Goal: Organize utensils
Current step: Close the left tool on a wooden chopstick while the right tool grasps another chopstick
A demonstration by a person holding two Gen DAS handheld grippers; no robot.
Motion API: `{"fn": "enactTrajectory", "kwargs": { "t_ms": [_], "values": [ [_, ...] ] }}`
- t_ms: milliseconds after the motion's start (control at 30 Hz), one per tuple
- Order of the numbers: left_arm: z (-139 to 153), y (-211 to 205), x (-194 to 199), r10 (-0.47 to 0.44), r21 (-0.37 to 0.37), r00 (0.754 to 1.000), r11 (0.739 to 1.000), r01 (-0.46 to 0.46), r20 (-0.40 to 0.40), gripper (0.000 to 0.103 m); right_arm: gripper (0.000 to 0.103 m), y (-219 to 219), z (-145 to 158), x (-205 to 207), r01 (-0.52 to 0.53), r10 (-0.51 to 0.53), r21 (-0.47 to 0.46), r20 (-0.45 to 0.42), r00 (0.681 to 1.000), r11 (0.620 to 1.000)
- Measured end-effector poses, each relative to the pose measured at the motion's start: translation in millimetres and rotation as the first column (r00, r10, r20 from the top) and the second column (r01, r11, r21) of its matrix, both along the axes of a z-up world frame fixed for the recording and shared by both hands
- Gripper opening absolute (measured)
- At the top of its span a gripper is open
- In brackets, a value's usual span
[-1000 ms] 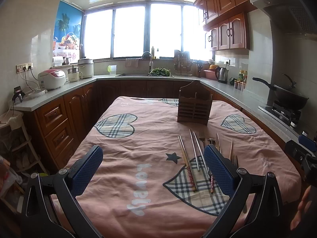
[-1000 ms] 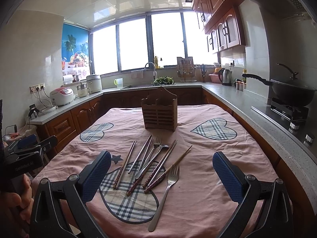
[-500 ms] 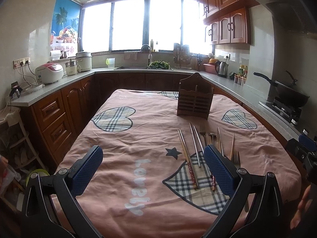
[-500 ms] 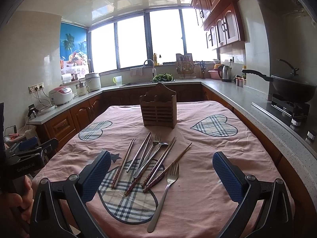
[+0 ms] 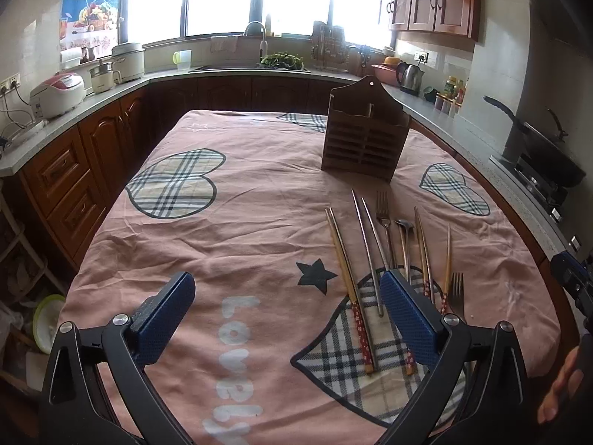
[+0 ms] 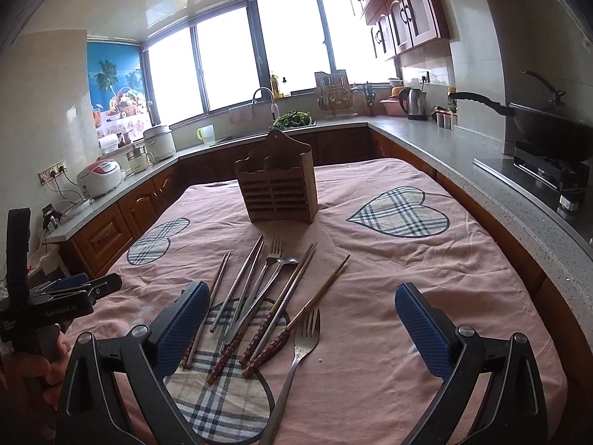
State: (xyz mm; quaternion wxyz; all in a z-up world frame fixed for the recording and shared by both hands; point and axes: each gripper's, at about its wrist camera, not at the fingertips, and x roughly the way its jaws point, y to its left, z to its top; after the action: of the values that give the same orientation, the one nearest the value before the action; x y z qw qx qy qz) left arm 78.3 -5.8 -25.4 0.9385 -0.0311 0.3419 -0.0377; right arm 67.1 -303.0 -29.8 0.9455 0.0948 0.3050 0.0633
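Left gripper (image 5: pixel 287 309): fingers spread, empty.
Right gripper (image 6: pixel 302 319): fingers spread, empty.
Tip: pinch one fork (image 6: pixel 302 345) by its handle, clear of the chopsticks (image 6: pixel 296 311), for the holder (image 6: pixel 276 185).

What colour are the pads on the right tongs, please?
Dark blue, textured pads, clearest in the right wrist view.

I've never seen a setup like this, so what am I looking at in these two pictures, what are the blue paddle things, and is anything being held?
A person holds a two-finger gripper in each hand; each has a wide-angle camera looking forward along its blue fingers. One picture comes from the left gripper, the other from the right gripper. Both are open and hold nothing. On the pink tablecloth lie chopsticks, two forks and a spoon, loose in a fan. Behind them stands a wooden holder, apparently empty. In the right view's left edge you see the left gripper itself and the hand gripping it.
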Motion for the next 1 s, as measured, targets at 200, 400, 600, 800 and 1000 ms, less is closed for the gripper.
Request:
{"fn": "enactTrajectory", "kwargs": {
  "t_ms": [200, 400, 600, 800, 1000],
  "values": [
    [-8, -10, 48, -0.041, -0.009, 0.997, 0.999, 0.041, -0.071, 0.085, 0.075, -7, -19, 45, -0.007, 0.012, 0.054, -0.103, 0.995, 0.999],
    [-26, -25, 97, -0.076, -0.003, 0.985, 0.997, 0.077, -0.157, 0.069, 0.057, -14, -45, 89, 0.017, 0.000, 0.084, -0.208, 0.978, 0.996],
    [-47, -35, 133, -0.095, -0.014, 0.967, 0.995, 0.095, -0.235, 0.059, 0.051, -20, -64, 118, 0.039, -0.015, 0.083, -0.270, 0.963, 0.996],
    [-57, -43, 162, -0.106, -0.010, 0.955, 0.994, 0.107, -0.276, 0.050, 0.046, -23, -82, 140, 0.047, -0.013, 0.096, -0.326, 0.945, 0.994],
    [-74, -50, 181, -0.119, -0.005, 0.937, 0.992, 0.124, -0.328, 0.029, 0.038, -21, -104, 164, 0.049, -0.003, 0.105, -0.398, 0.918, 0.993]
  ]
}}
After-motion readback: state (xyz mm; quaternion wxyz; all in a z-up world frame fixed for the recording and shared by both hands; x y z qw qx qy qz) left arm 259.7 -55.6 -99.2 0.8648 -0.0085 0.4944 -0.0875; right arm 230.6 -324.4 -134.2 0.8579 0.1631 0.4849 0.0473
